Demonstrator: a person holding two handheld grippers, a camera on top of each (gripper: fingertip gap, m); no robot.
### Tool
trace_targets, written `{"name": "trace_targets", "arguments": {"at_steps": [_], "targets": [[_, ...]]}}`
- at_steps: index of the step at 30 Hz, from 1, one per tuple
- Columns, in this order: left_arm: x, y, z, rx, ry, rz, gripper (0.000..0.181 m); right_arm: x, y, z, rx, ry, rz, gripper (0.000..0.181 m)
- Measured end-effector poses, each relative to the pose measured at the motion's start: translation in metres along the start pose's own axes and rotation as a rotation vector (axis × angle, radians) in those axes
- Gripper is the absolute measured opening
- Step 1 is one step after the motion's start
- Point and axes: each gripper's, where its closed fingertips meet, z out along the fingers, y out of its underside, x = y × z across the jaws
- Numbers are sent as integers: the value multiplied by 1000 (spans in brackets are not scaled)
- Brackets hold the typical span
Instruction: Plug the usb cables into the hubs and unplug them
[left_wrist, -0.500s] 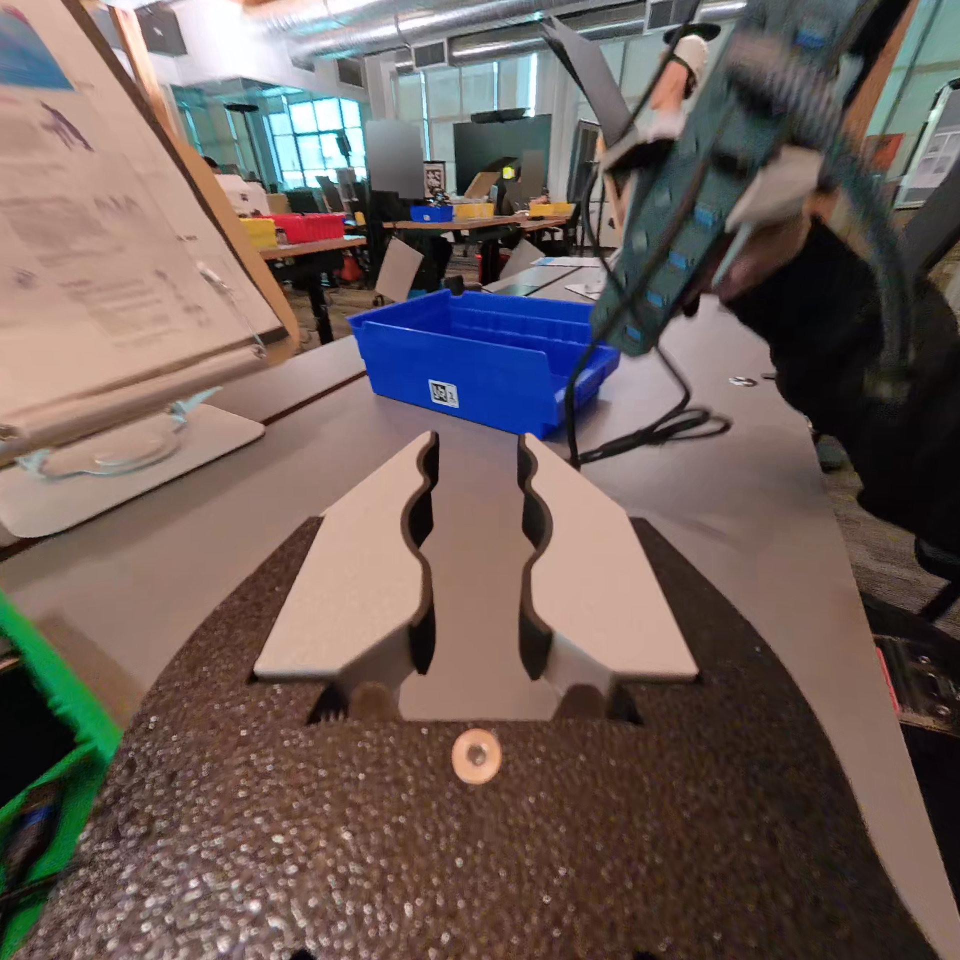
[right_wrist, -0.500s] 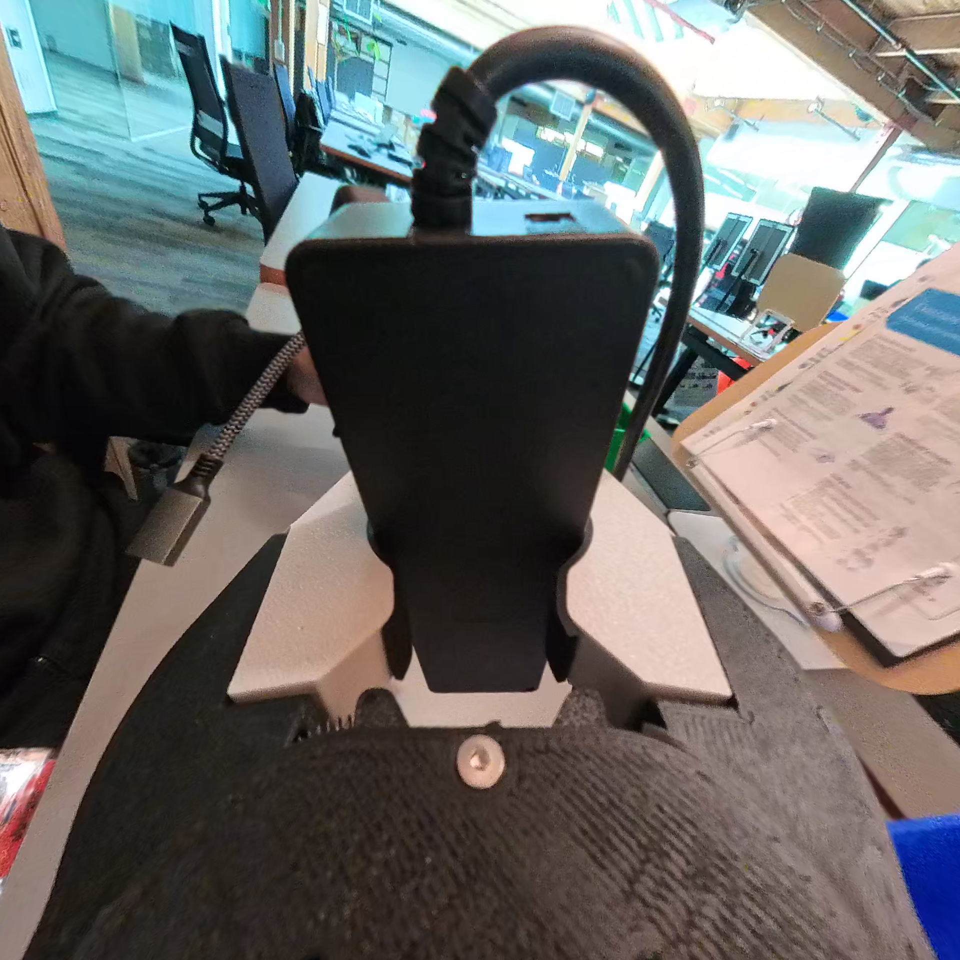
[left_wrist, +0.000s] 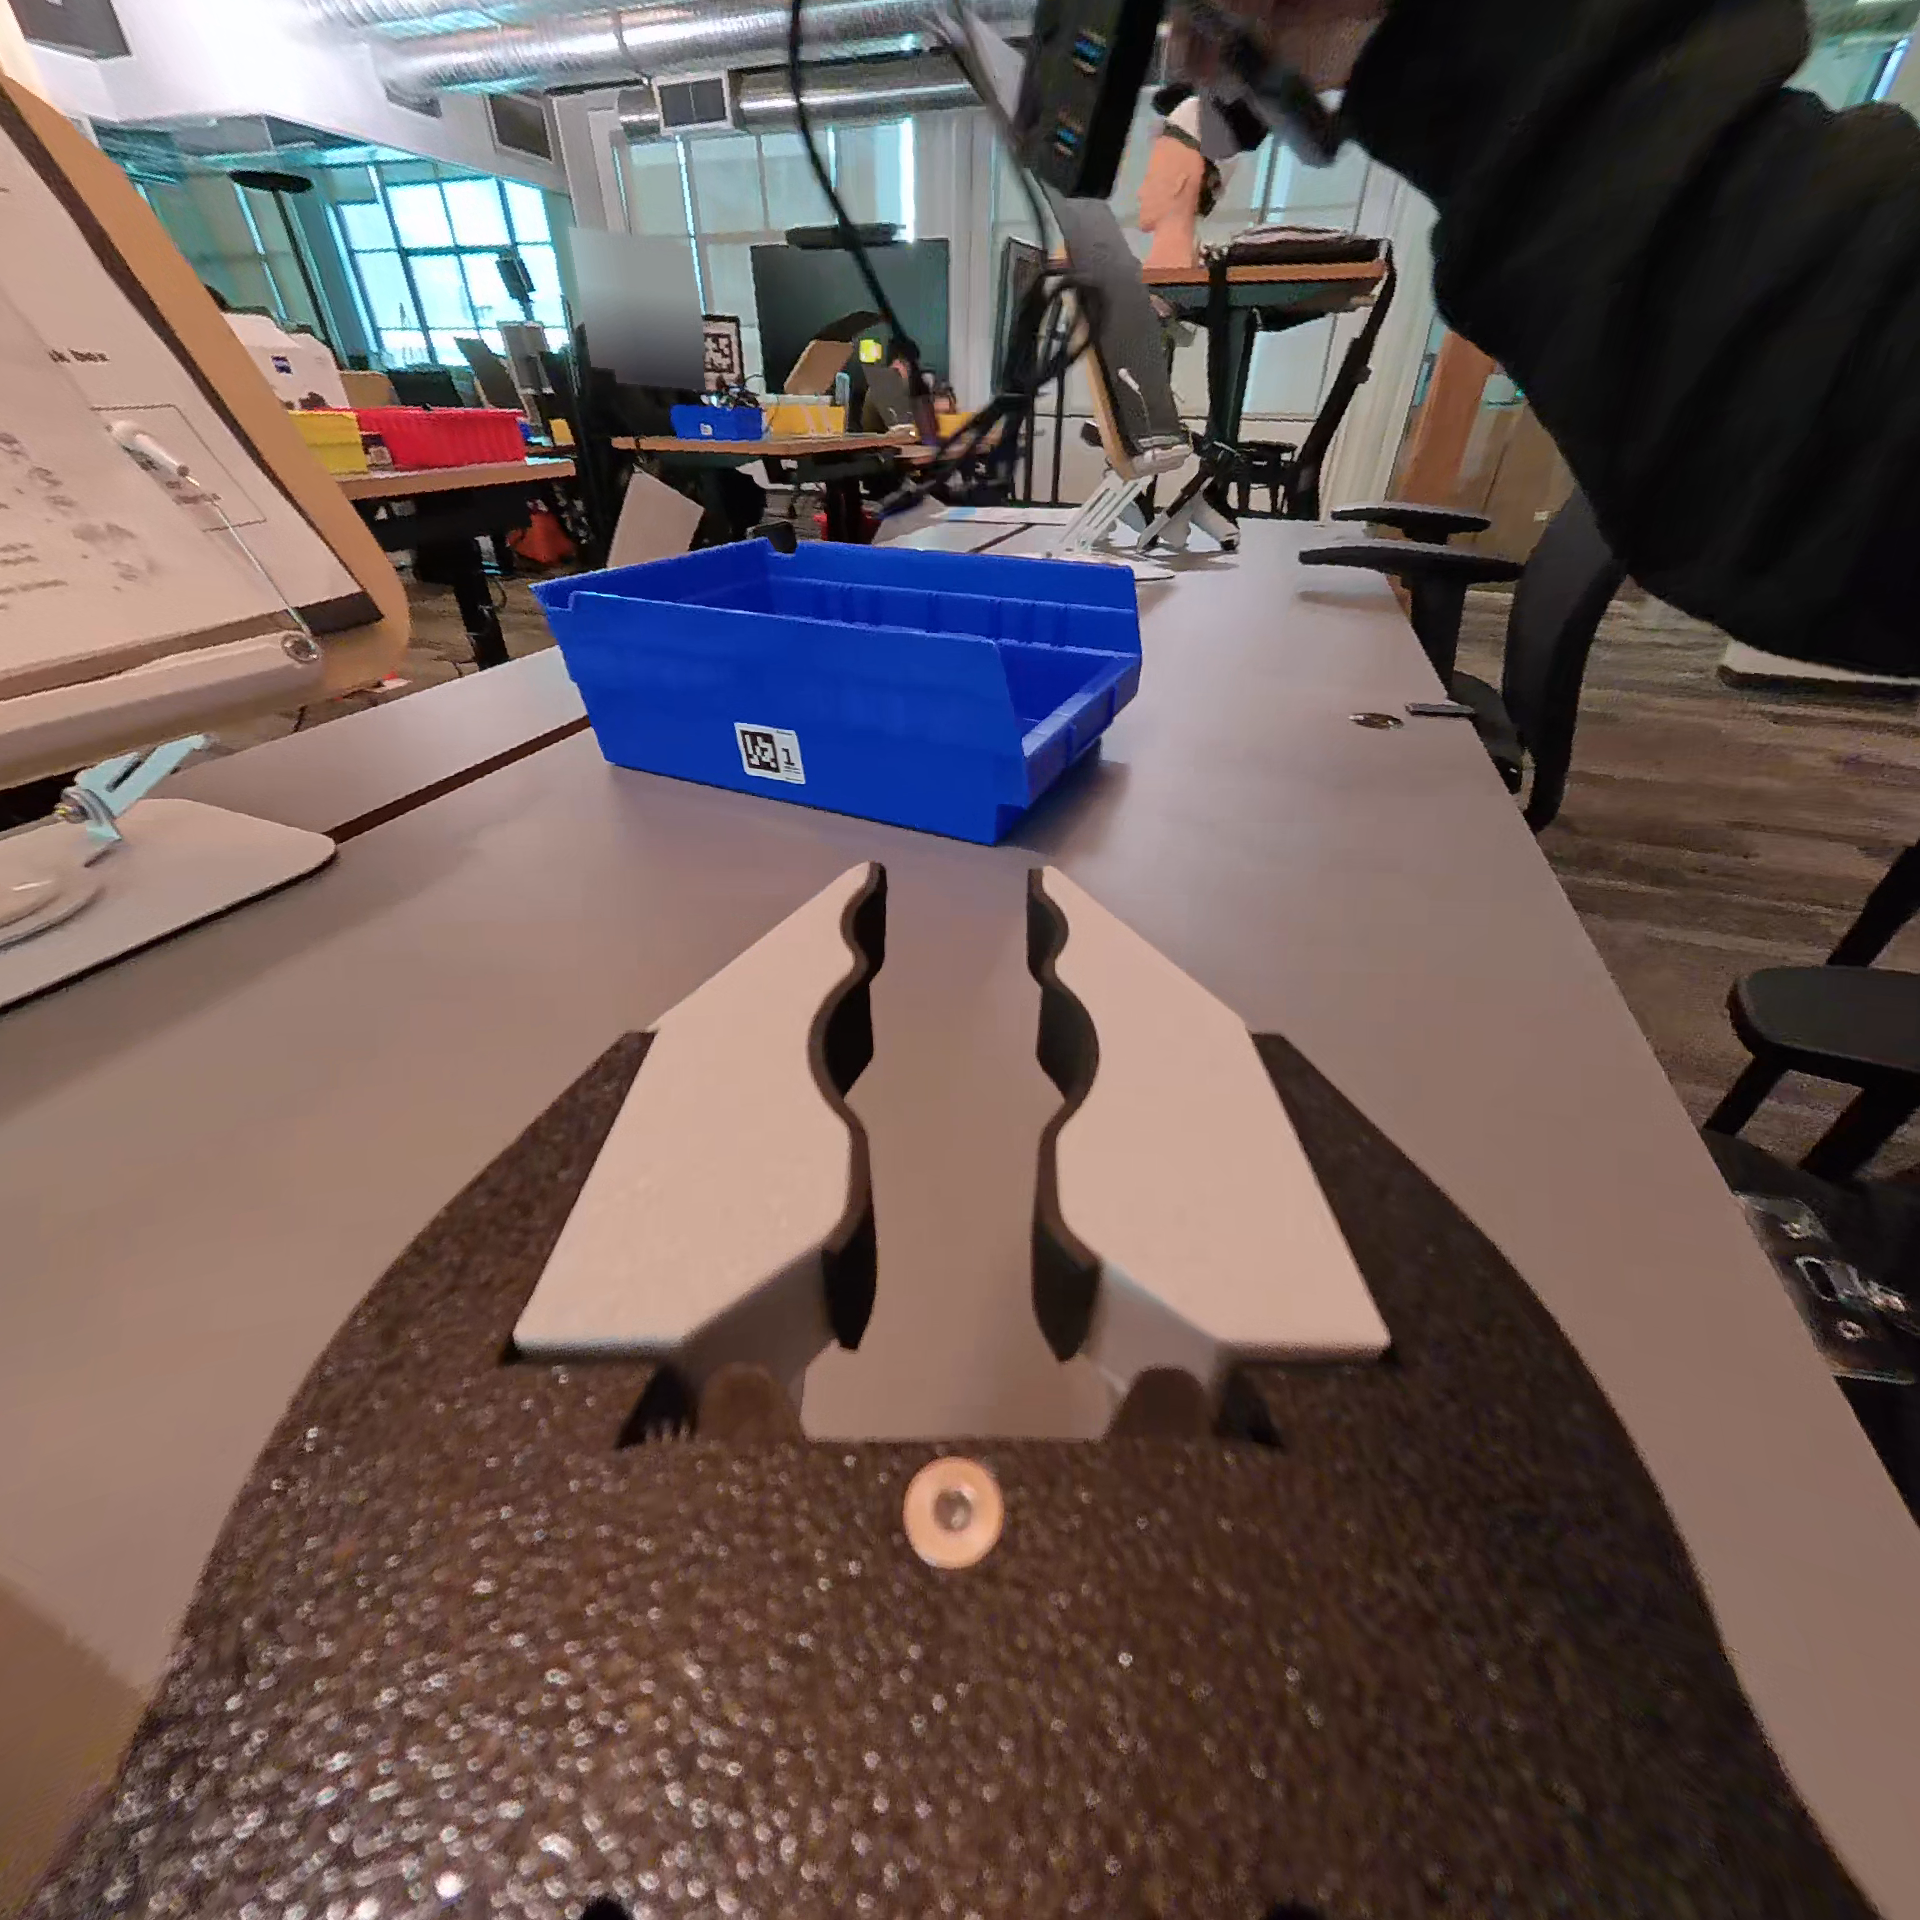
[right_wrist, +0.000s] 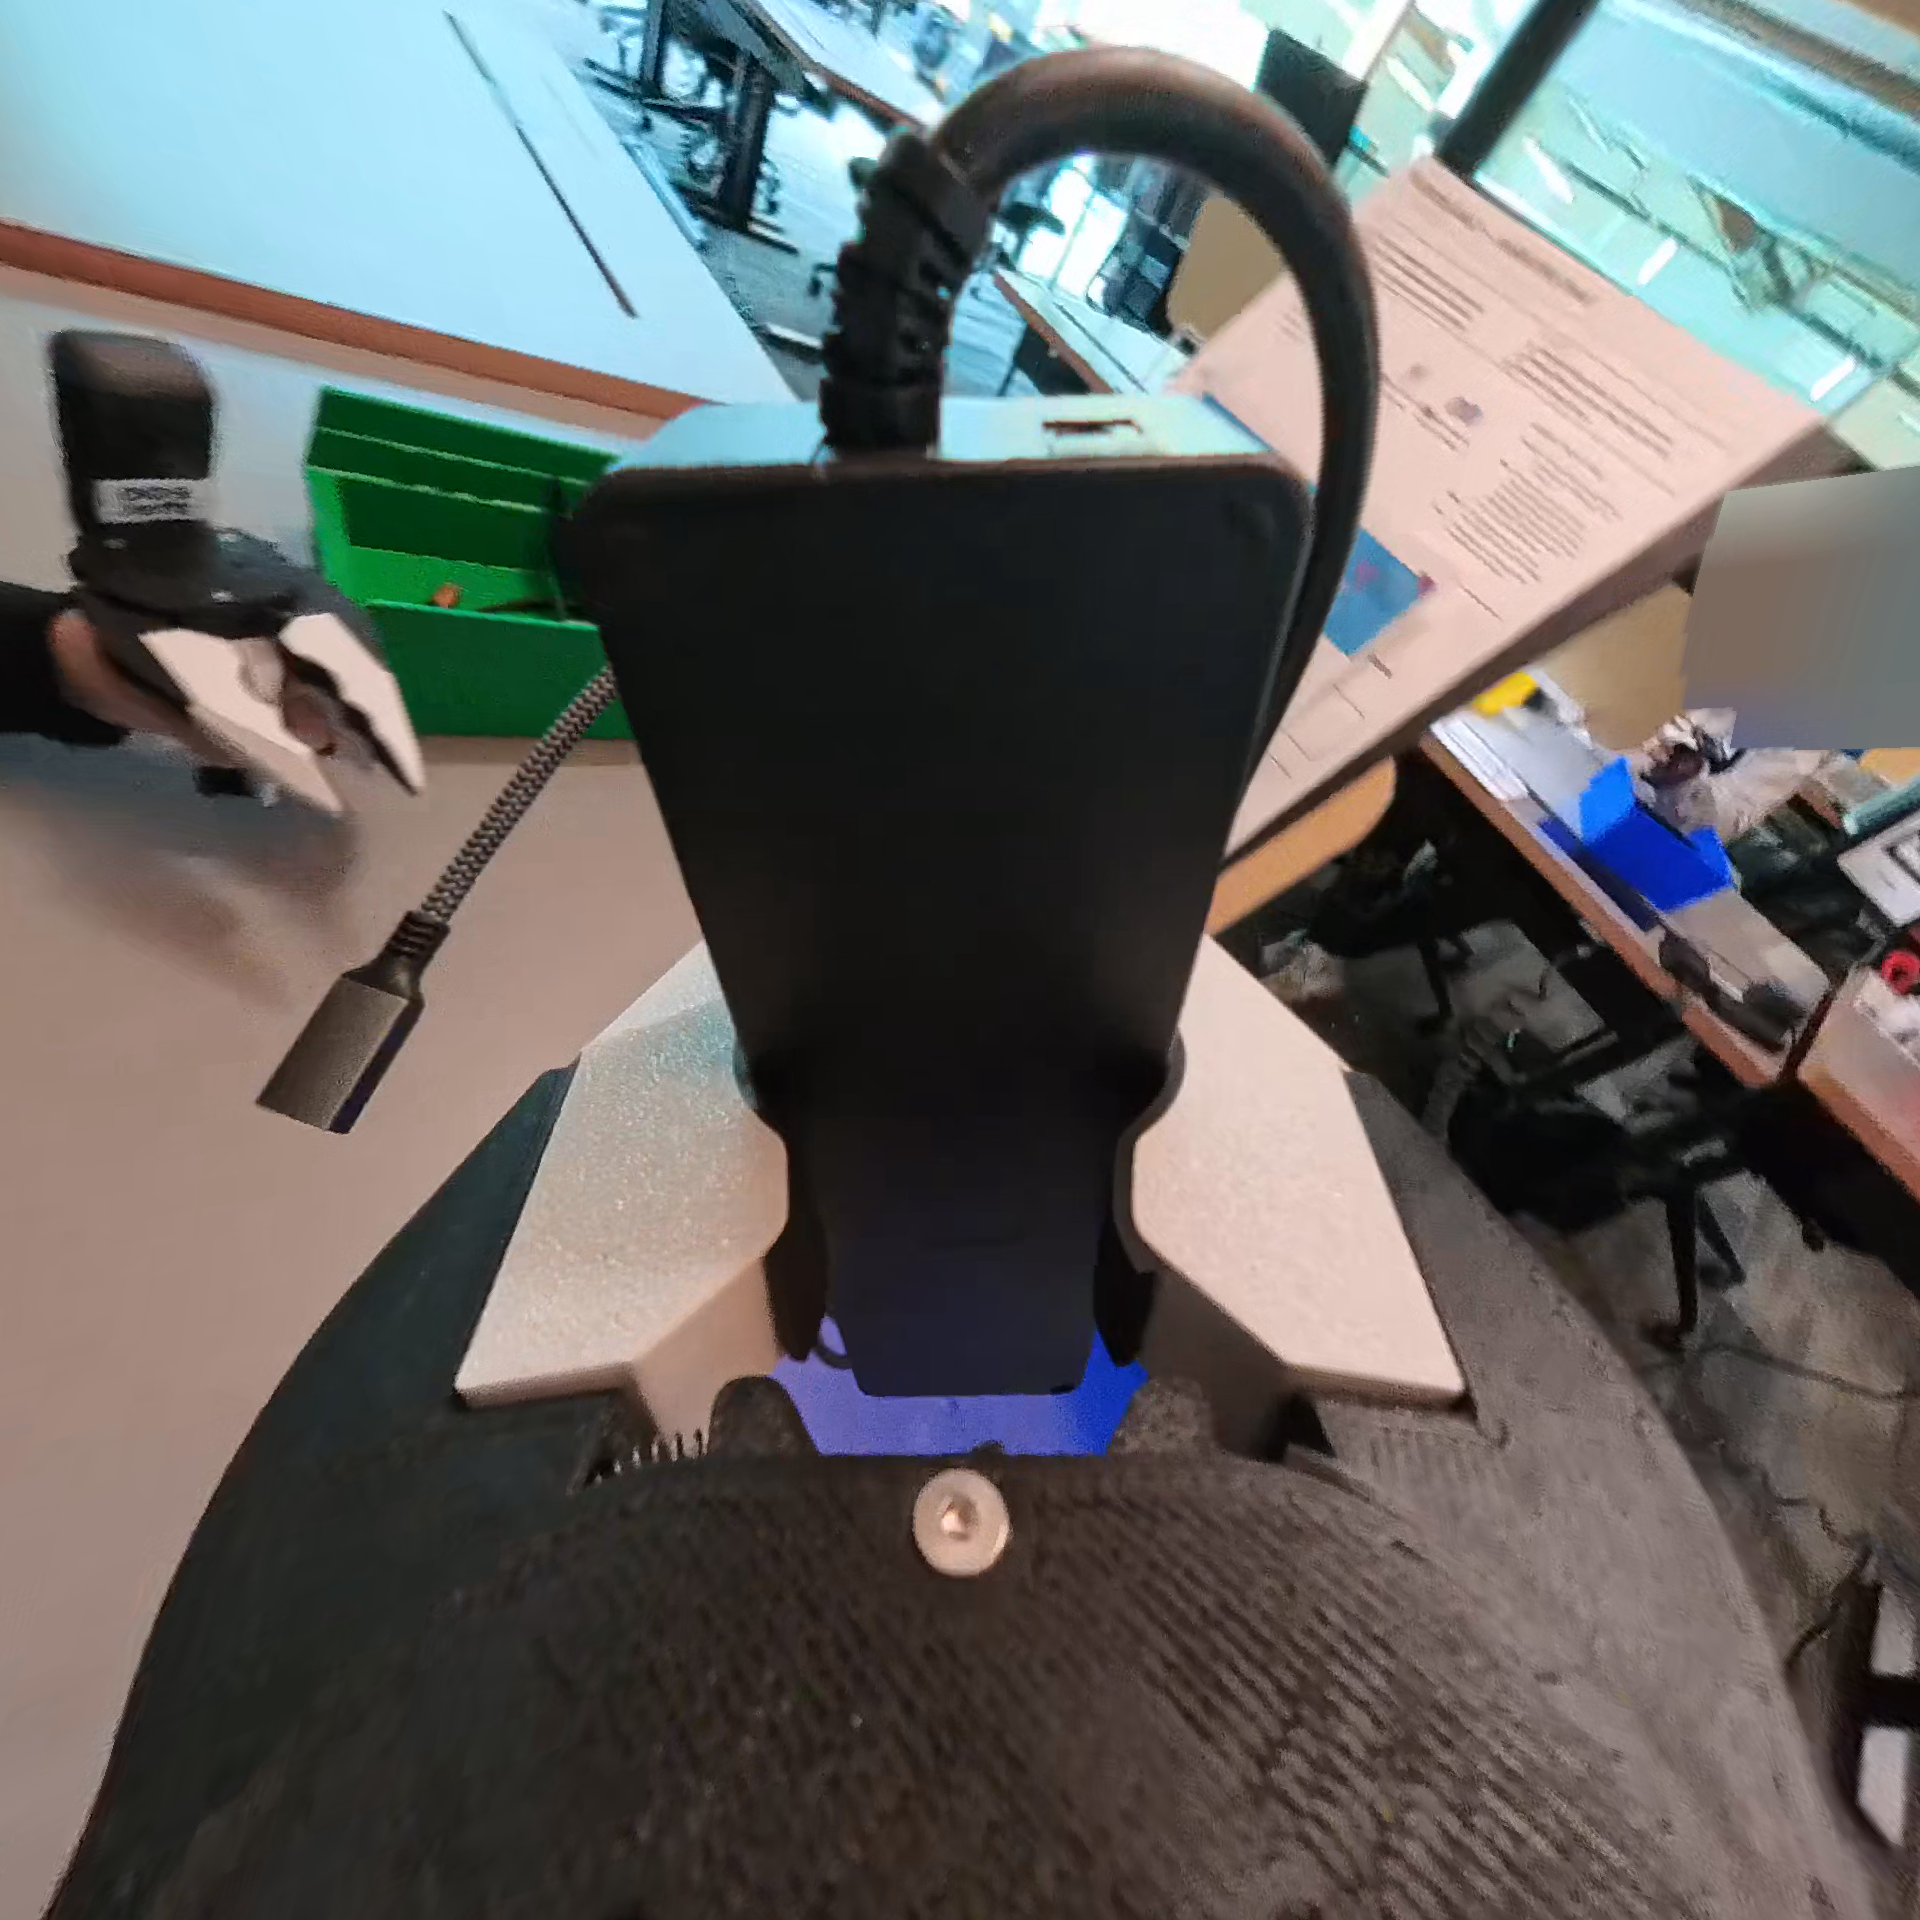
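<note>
- The grey tabletop (left_wrist: 1299, 883) is wide, and the left tool (left_wrist: 956, 925) hangs low over it with its two fingers spread and nothing between them.
- A blue bin (left_wrist: 831, 675) sits on the tabletop just past the left tool's tips.
- A green bin (right_wrist: 457, 551) sits far back on the tabletop in the right wrist view.
- The right tool (right_wrist: 956, 997) pinches the lower end of a black hub (right_wrist: 935, 779), which stands up between its fingers.
- A thick black cable (right_wrist: 1247, 208) loops out of the hub's top.
- A braided cable with a silver plug (right_wrist: 343, 1039) hangs on the hub's left side, up in the air.
</note>
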Motion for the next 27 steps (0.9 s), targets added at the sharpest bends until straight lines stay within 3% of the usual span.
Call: {"name": "trace_targets", "arguments": {"at_steps": [4, 10, 15, 19, 23, 27], "targets": [[5, 3, -1, 4, 20, 32, 21, 38, 43, 12, -3, 45, 199, 62], [11, 10, -1, -17, 45, 55, 20, 50, 119, 39, 10, 35, 557, 62], [10, 11, -3, -10, 52, 27, 19, 73, 161, 37, 90, 183, 826, 62], [12, 10, -3, -7, 62, 19, 19, 68, 222, 33, -173, 297, 913, 61], [15, 11, -1, -14, 76, 20, 19, 48, 283, 21, -620, 424, 796, 61], [17, 10, -2, -12, 80, 27, 19, 28, 305, 26, -845, 400, 644, 62]]}}
